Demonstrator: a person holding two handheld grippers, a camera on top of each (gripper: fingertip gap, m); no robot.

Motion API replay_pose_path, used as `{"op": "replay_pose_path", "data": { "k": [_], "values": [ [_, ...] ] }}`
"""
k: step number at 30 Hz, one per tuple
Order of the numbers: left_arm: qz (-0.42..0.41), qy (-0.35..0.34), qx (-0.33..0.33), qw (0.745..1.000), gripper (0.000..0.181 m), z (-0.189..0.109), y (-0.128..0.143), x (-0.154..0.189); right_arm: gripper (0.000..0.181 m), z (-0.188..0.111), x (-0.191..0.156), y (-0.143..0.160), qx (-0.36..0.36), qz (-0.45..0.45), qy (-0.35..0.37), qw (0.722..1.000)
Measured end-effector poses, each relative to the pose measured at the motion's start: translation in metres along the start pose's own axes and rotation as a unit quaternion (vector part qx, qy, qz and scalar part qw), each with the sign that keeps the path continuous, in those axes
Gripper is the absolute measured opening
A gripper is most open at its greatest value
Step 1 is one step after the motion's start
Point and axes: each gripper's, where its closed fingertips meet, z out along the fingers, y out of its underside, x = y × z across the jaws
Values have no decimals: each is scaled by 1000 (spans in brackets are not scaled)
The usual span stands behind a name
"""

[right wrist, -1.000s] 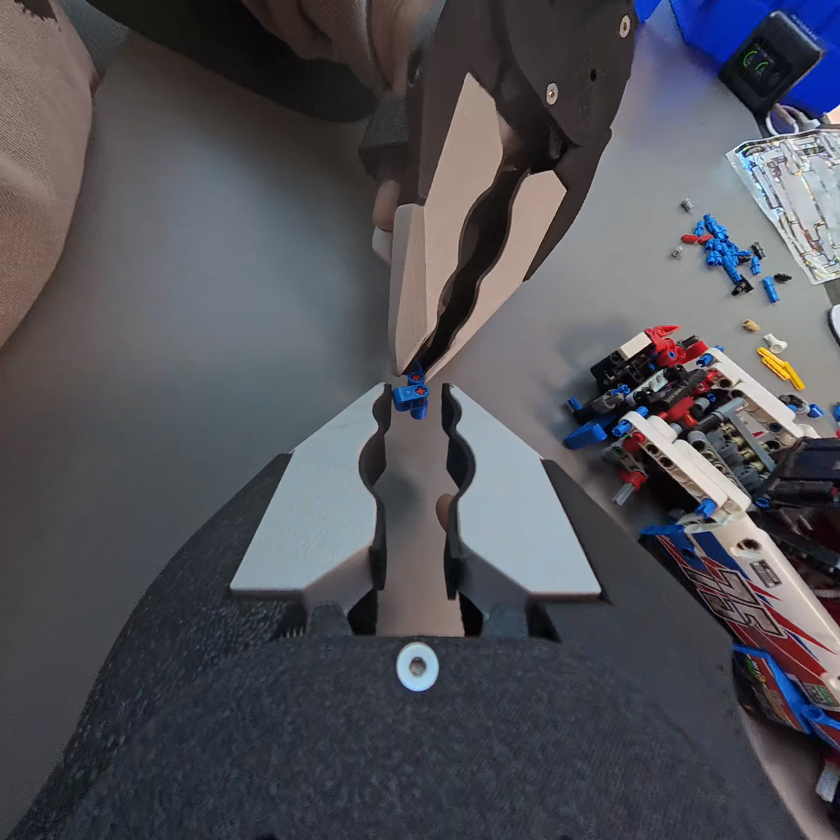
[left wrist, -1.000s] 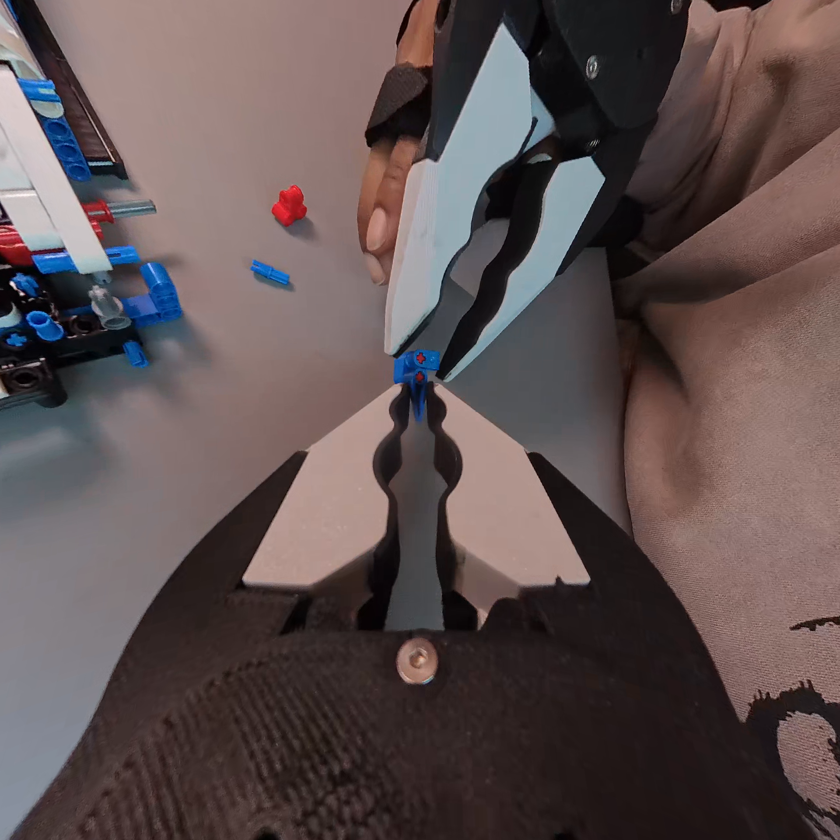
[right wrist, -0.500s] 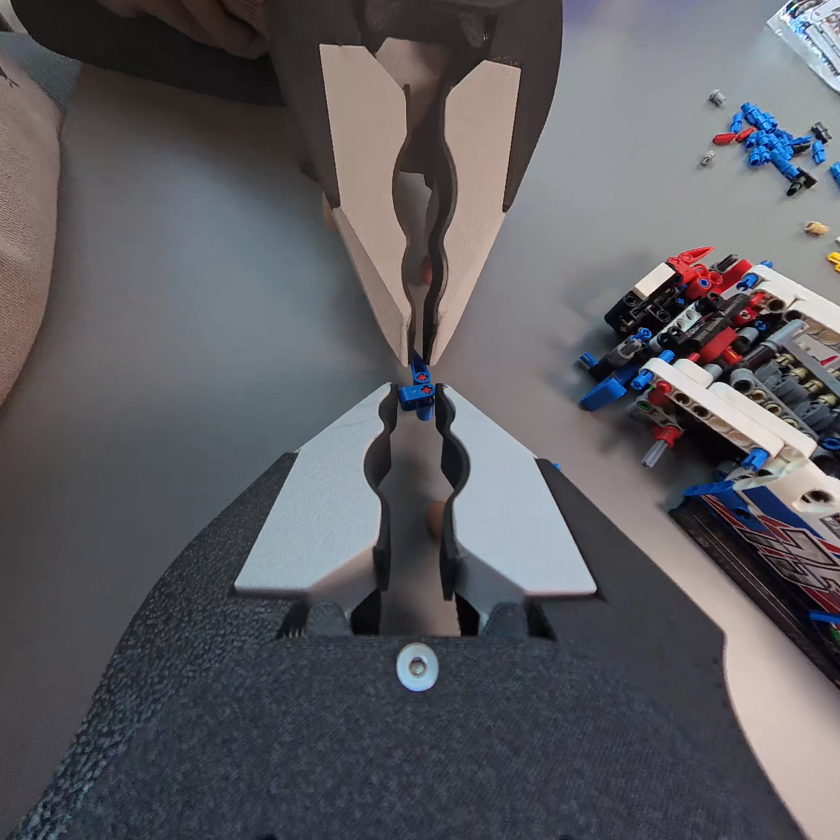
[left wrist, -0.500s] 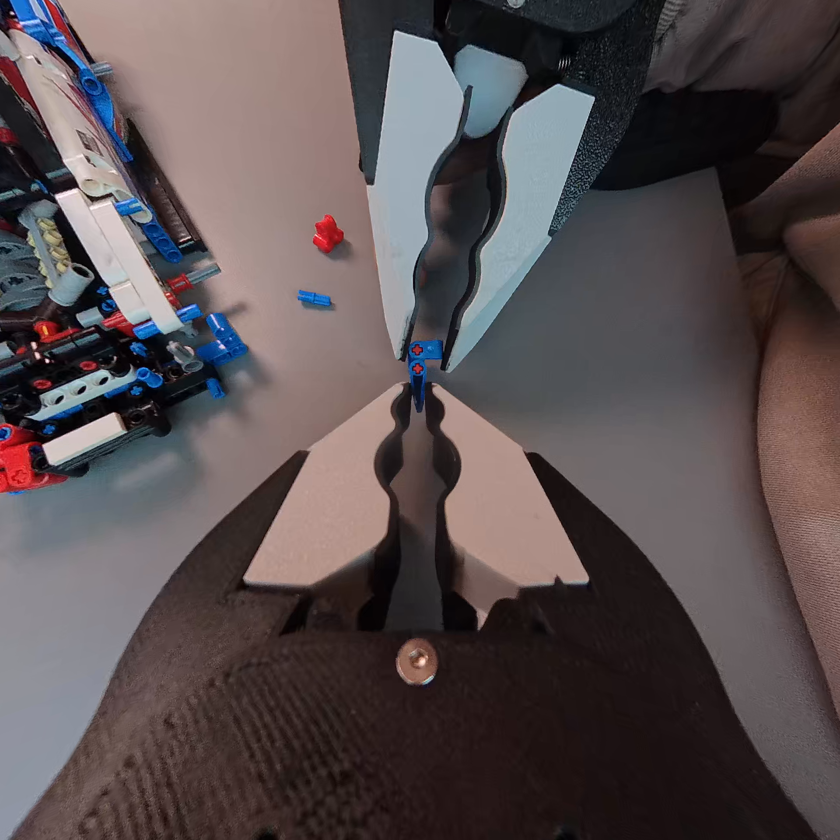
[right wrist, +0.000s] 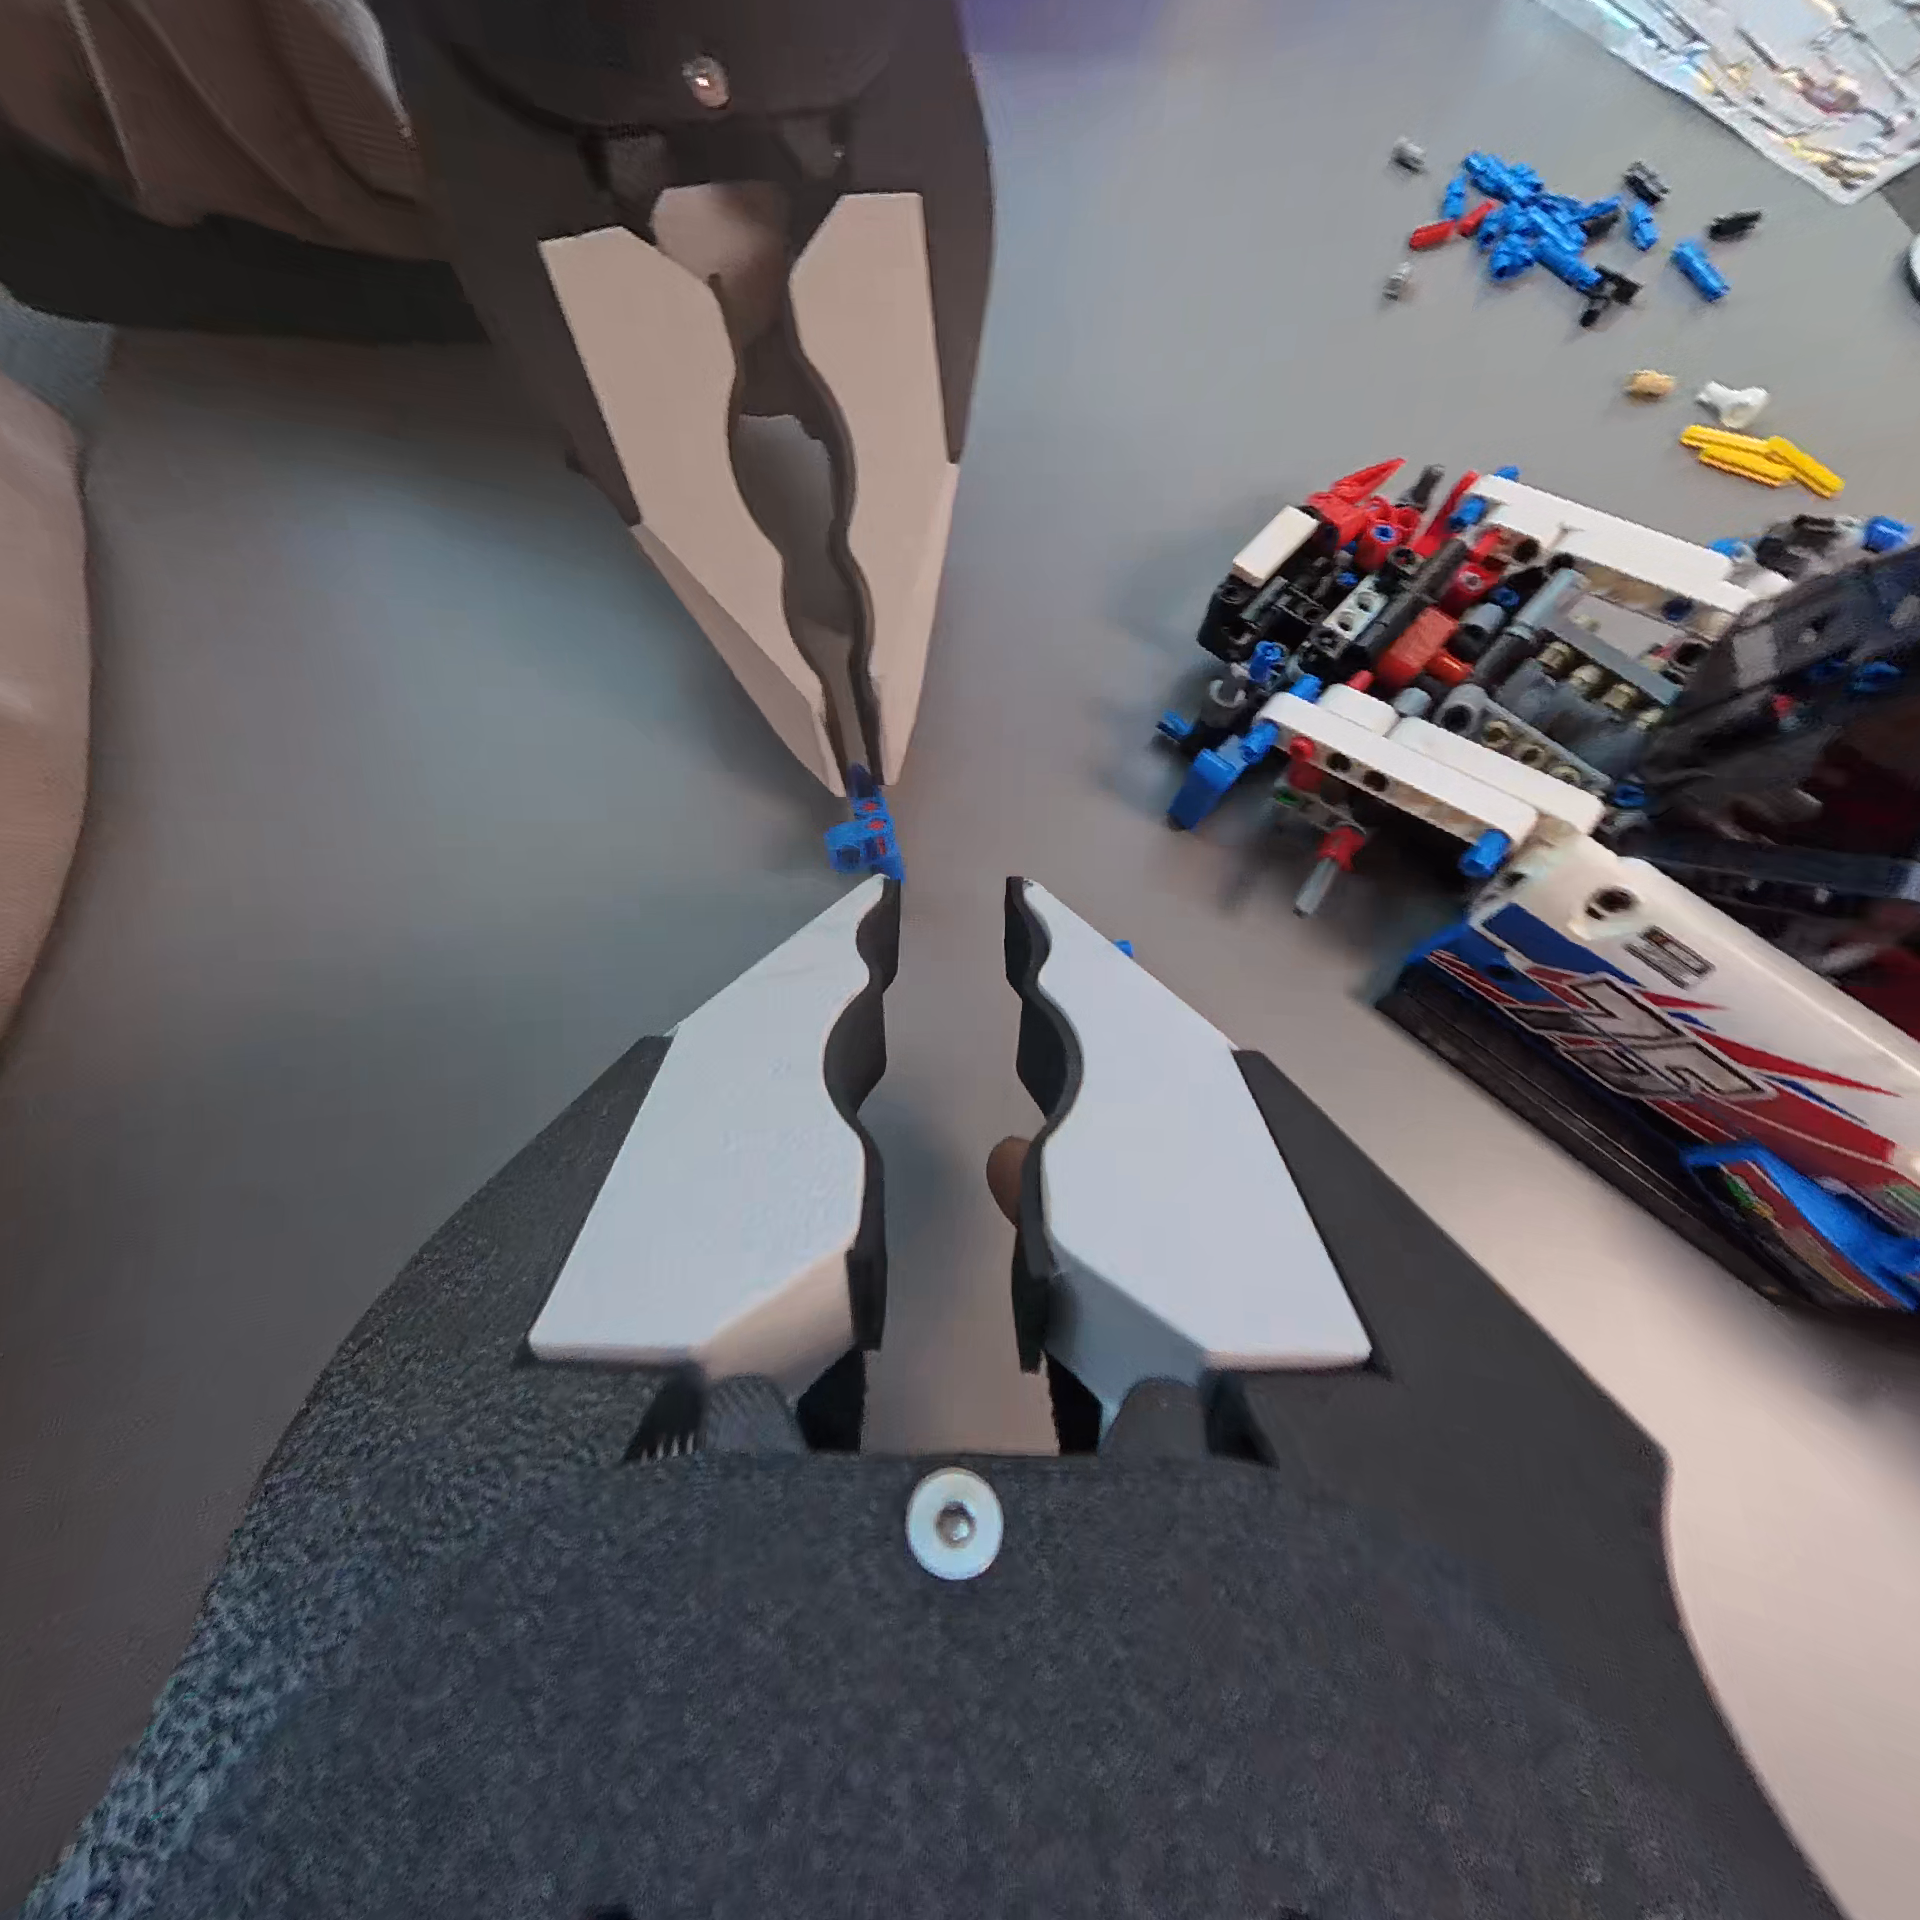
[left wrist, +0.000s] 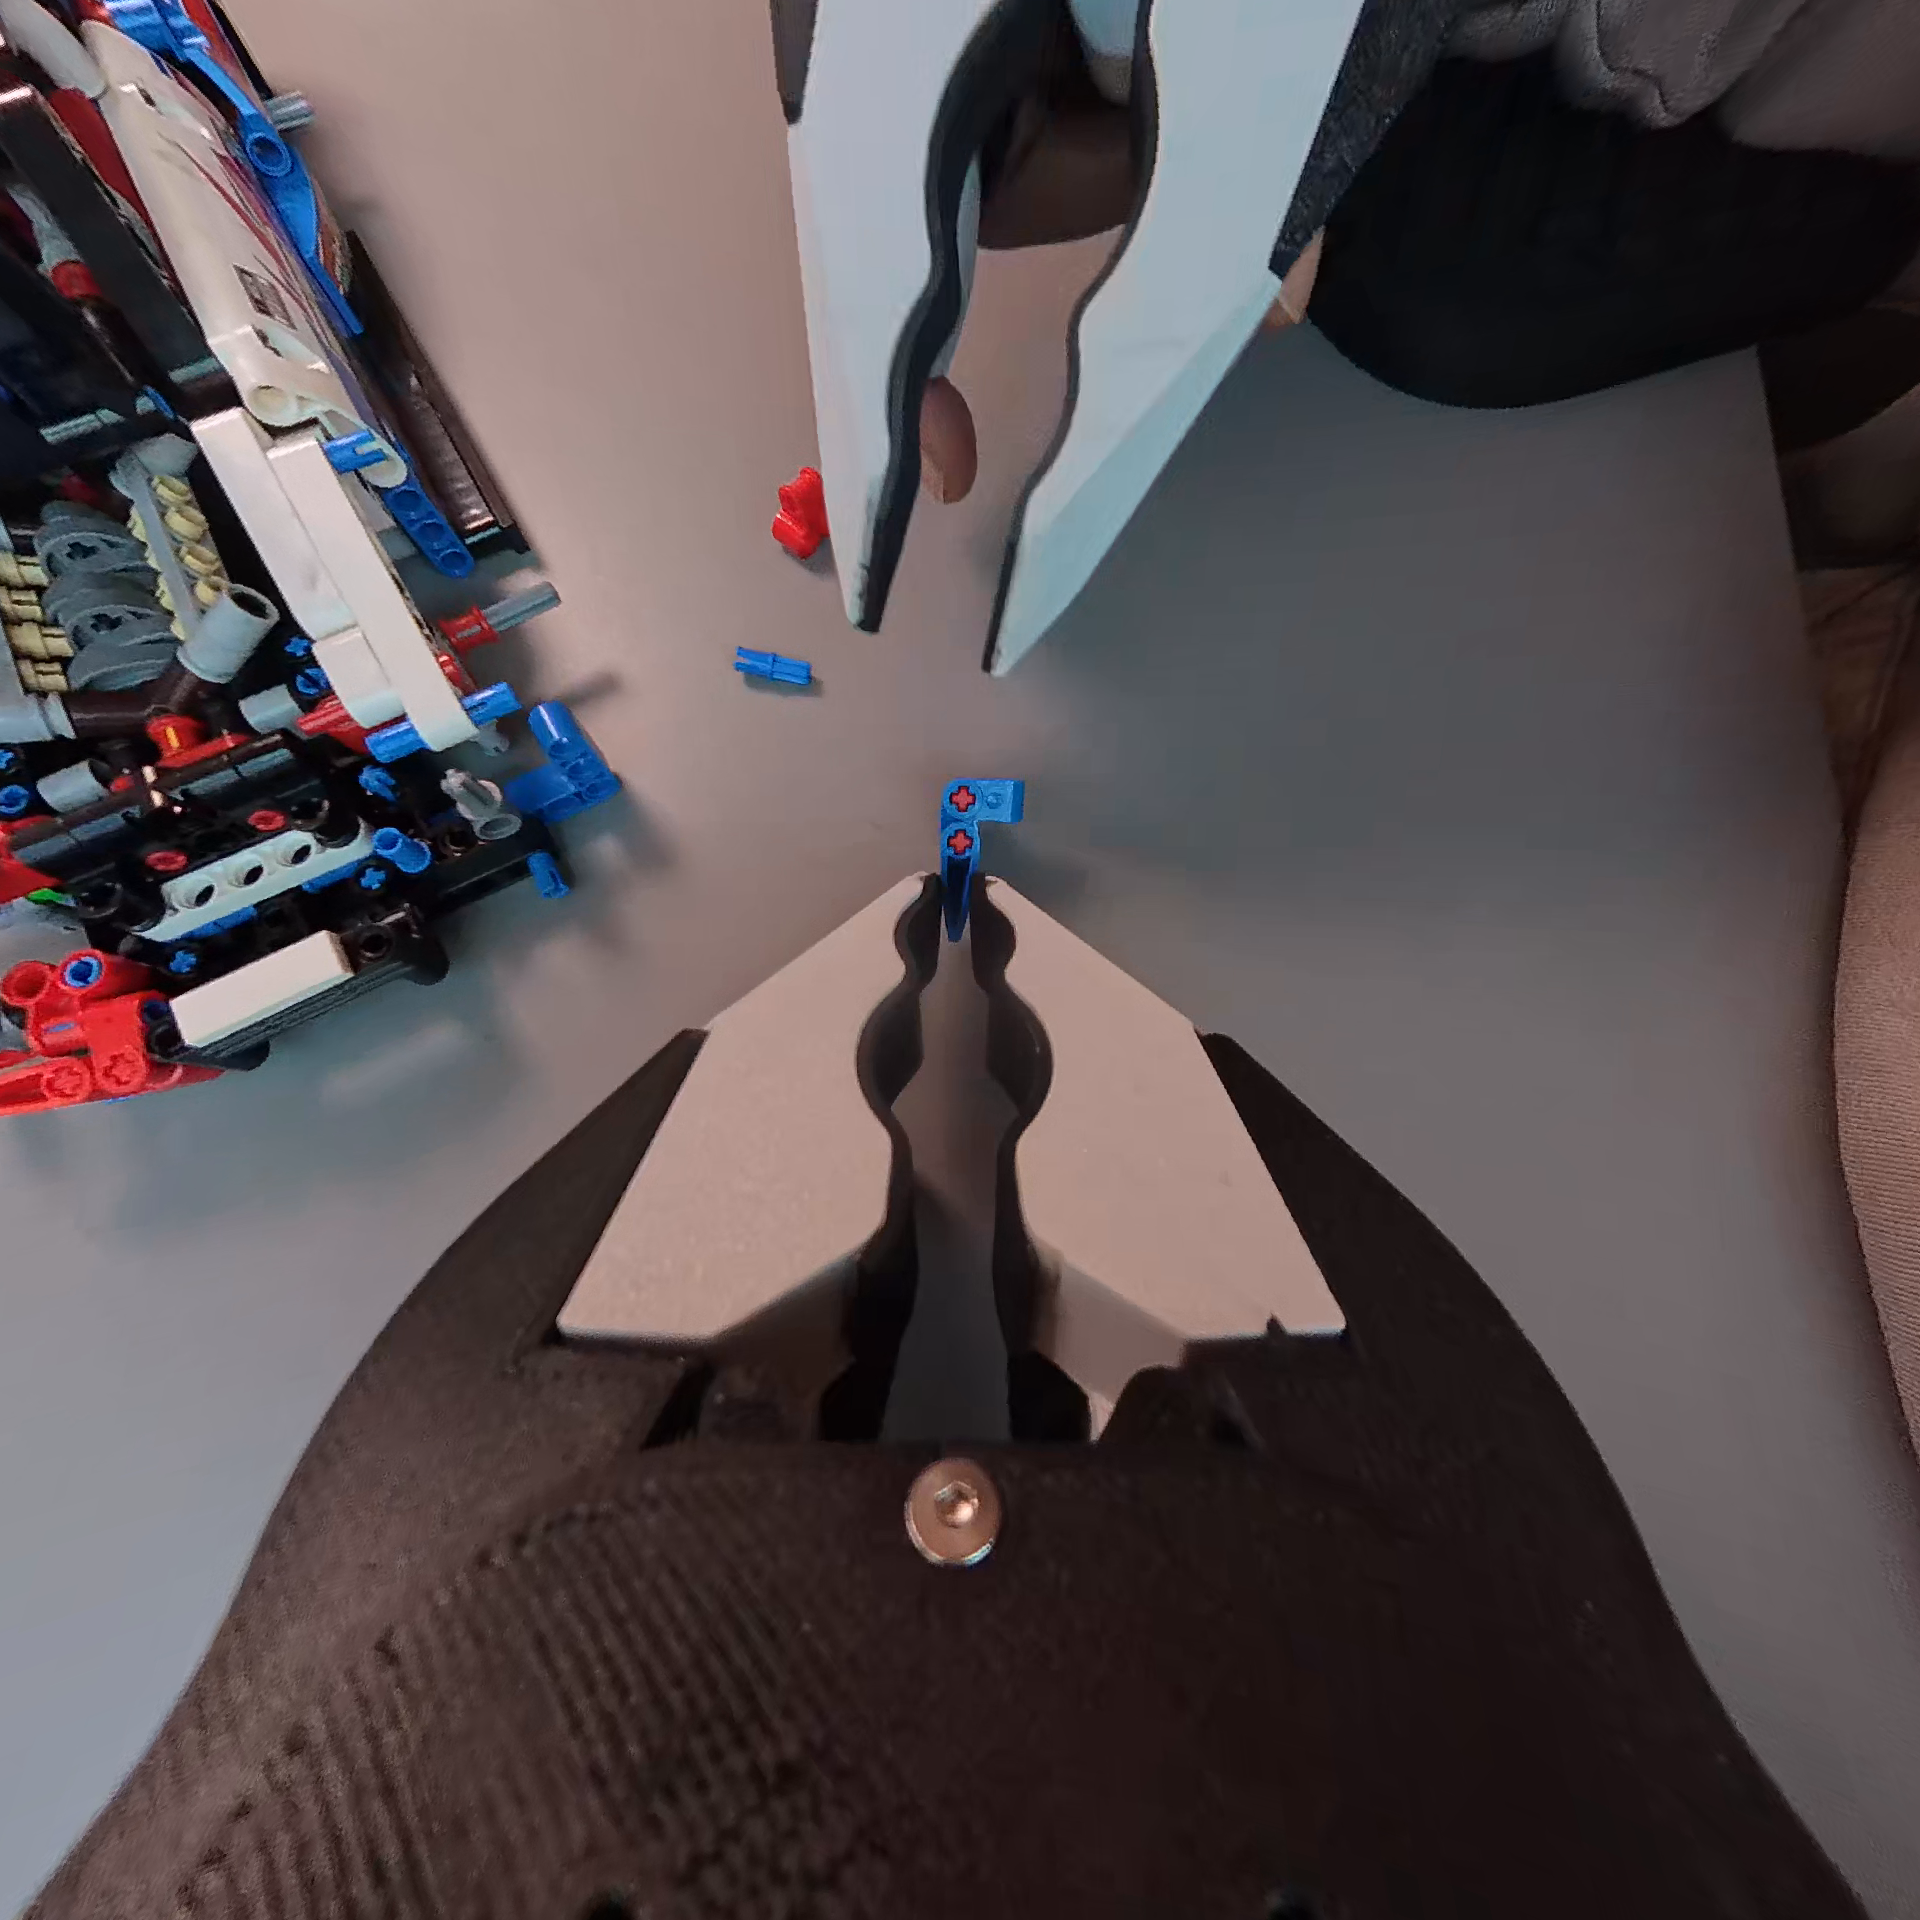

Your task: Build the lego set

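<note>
Two tongs face each other tip to tip above the grey table (left wrist: 1403, 779). My left gripper (left wrist: 957, 883) is closed on the lower end of the small blue angled connector (left wrist: 971, 831), which carries two red cross pins and stands clear of the surface. My right gripper (right wrist: 951, 883) has its fingers parted with nothing between them, its left tip just beside the connector (right wrist: 860, 831). On the table to the side lies the part-built lego car (right wrist: 1558, 665), with a printed white, red and blue side panel (right wrist: 1704, 1029). Beyond it are a loose pile of blue pins (right wrist: 1538, 223), yellow pieces (right wrist: 1756, 457) and an instruction sheet (right wrist: 1766, 73). Near my right tongs lie a red piece (left wrist: 798, 514) and a single blue pin (left wrist: 771, 666). No containers are visible.
</note>
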Motion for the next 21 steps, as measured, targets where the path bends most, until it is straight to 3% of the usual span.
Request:
{"op": "replay_pose_path", "data": {
  "k": [7, 21],
  "values": [
    [-3, -12, 3, 1000, 3, 1, 0, -7, 17, 1, 32, 19, -76, -30, 81, 993],
    [-6, -22, 32, 999, 3, -1, -11, -15, 18, 18, 30, 26, -170, -104, -6, 980]
  ]
}}
